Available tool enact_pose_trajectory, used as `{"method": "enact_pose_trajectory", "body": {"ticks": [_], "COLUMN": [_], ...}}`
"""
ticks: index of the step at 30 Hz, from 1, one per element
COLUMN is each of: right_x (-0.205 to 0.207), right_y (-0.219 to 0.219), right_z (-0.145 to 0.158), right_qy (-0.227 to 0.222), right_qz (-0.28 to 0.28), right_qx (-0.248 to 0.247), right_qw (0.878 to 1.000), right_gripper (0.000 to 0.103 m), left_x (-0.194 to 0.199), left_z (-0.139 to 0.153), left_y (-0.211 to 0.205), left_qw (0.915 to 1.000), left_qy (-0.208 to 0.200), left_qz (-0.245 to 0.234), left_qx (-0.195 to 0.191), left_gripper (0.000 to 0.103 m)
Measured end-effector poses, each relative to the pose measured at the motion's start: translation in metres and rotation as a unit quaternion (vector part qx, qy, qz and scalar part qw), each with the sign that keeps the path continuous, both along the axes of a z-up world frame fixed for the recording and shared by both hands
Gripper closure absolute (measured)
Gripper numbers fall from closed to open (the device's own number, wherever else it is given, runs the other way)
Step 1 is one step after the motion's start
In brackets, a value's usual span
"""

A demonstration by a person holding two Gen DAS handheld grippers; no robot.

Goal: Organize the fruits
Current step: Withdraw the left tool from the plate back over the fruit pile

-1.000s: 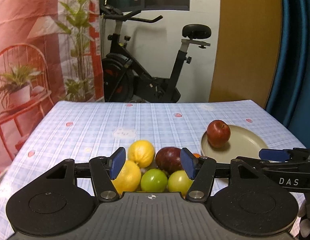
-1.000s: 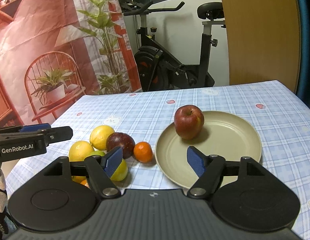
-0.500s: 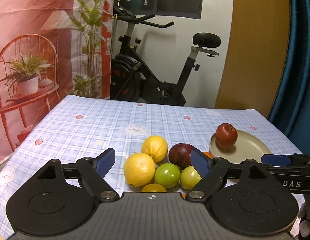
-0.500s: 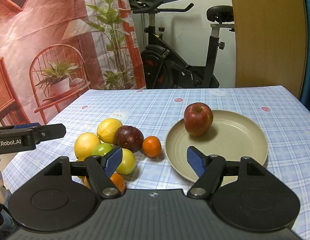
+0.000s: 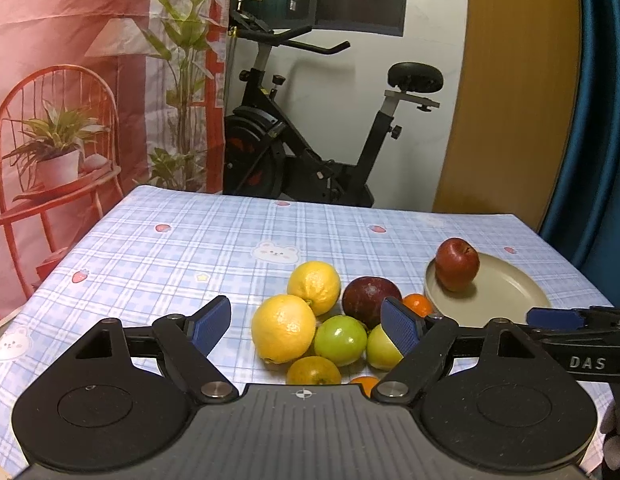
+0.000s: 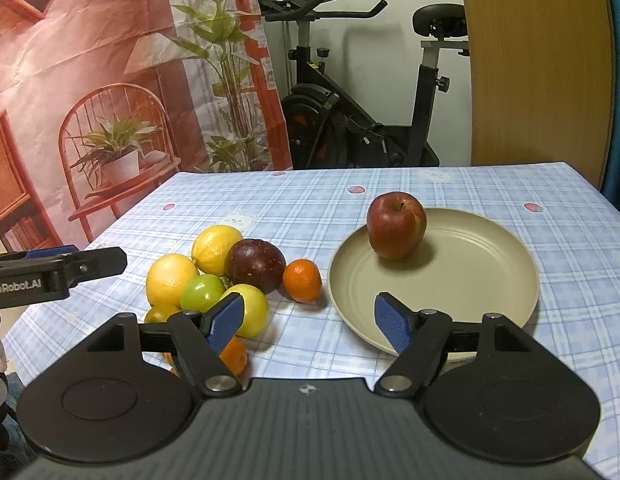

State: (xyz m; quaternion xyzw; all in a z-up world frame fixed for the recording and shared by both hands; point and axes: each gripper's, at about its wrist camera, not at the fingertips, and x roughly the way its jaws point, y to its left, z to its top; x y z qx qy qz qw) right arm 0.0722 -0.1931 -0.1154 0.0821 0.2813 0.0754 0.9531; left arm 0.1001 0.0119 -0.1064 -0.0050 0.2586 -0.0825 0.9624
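Left gripper (image 5: 306, 326): my jaws have just been opening and now stand wide, nothing pinched. They hang above the near side of the fruit pile, pads clear of everything.

Pile sits on the checked tablecloth (image 5: 182, 256): two lemons, the front lemon (image 5: 283, 328) touching the back lemon (image 5: 314, 287), a dark plum (image 5: 369, 295) beside them, a green apple (image 5: 340, 340) and a yellow-green apple (image 5: 381, 347) in front, a small orange (image 5: 417, 304) between plum and plate. Two more oranges at the near edge, partly hidden by my gripper body.

Right gripper (image 6: 310, 322): jaws apart, holding nothing. Left pad sits over the yellow-green apple in view, right pad over the near rim of the plate (image 6: 489, 280); can't tell if either touches.

Red apple (image 6: 395, 225) stands upright on the far left part of the plate, alone there. Exercise bike (image 5: 310, 152) behind the table.
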Motion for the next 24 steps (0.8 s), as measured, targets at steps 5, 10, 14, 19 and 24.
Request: {"method": "enact_pose_trajectory", "body": {"ticks": [5,10,14,19,24], "right_x": [0.002,0.002,0.002,0.001,0.003], "right_y": [0.002,0.004,0.005,0.008,0.013], "right_z": [-0.004,-0.006,-0.007,-0.008,-0.011], "right_qy": [0.005,0.008,0.008,0.008,0.014], "right_qz": [0.005,0.011,0.018,0.03,0.048], "right_qx": [0.001,-0.001,0.002,0.006,0.01], "right_qw": [1.0,1.0,1.0,0.999,0.999], "right_gripper": [0.028,0.028,0.029,0.033,0.046], "left_x": [0.003,0.008,0.01,0.013,0.013], "left_z": [-0.004,-0.007,-0.008,-0.008,-0.012], "left_y": [0.004,0.007,0.009,0.017,0.018], "left_qw": [0.9999,0.9993,0.9988,0.9978,0.9974], "left_qy": [0.013,0.033,0.042,0.052,0.059], "left_qz": [0.007,0.016,0.022,0.032,0.026], "left_qx": [-0.007,-0.01,-0.011,-0.027,-0.032], "left_gripper": [0.019,0.019,0.02,0.02,0.032]}}
